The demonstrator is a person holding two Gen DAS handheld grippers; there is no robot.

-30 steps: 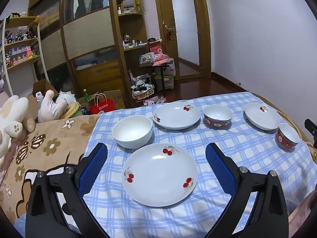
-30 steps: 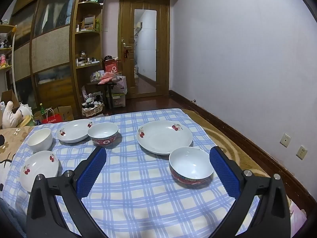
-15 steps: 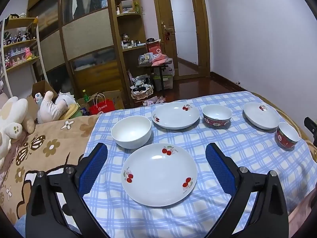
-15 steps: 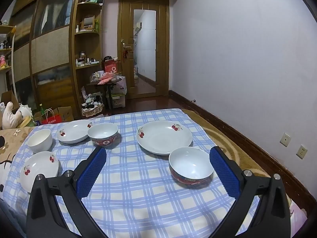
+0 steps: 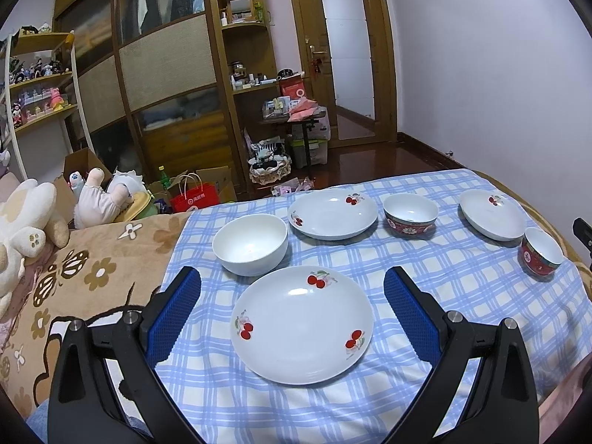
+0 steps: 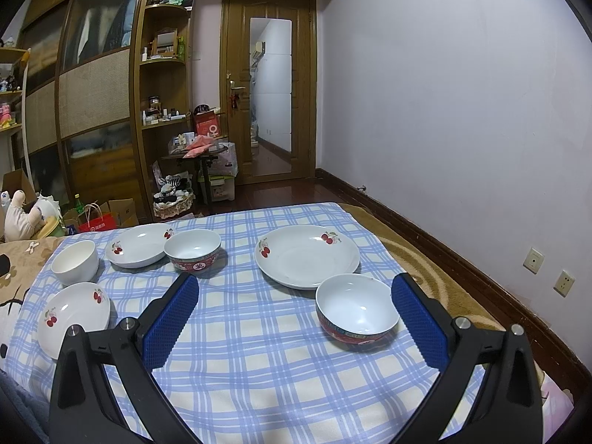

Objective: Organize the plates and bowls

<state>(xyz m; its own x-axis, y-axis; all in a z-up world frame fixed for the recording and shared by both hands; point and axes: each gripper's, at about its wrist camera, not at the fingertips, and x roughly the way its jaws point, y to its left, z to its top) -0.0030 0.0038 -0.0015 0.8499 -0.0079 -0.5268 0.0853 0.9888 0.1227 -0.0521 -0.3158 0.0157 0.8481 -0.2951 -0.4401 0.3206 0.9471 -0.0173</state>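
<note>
On a blue checked cloth [image 5: 444, 277] lie three white cherry plates and three bowls. My left gripper [image 5: 292, 281] is open, above the near cherry plate [image 5: 301, 320]. Behind it stand a plain white bowl [image 5: 250, 243], a second cherry plate [image 5: 333, 214], a red-patterned bowl [image 5: 410, 215], a third cherry plate [image 5: 492, 214] and another red-patterned bowl [image 5: 541, 251]. My right gripper [image 6: 295, 288] is open and empty; the near red-patterned bowl [image 6: 357, 312] sits just inside its right finger, with the large cherry plate [image 6: 307, 255] behind.
The cloth's left edge meets a brown flowered blanket [image 5: 74, 277] with plush toys [image 5: 26, 222]. Beyond the far edge are wardrobes, a cluttered small table [image 5: 292, 118] and a door. A wall runs along the right side [image 6: 462, 111].
Both grippers have barely moved; the left view has shifted very slightly. No dish has moved.
</note>
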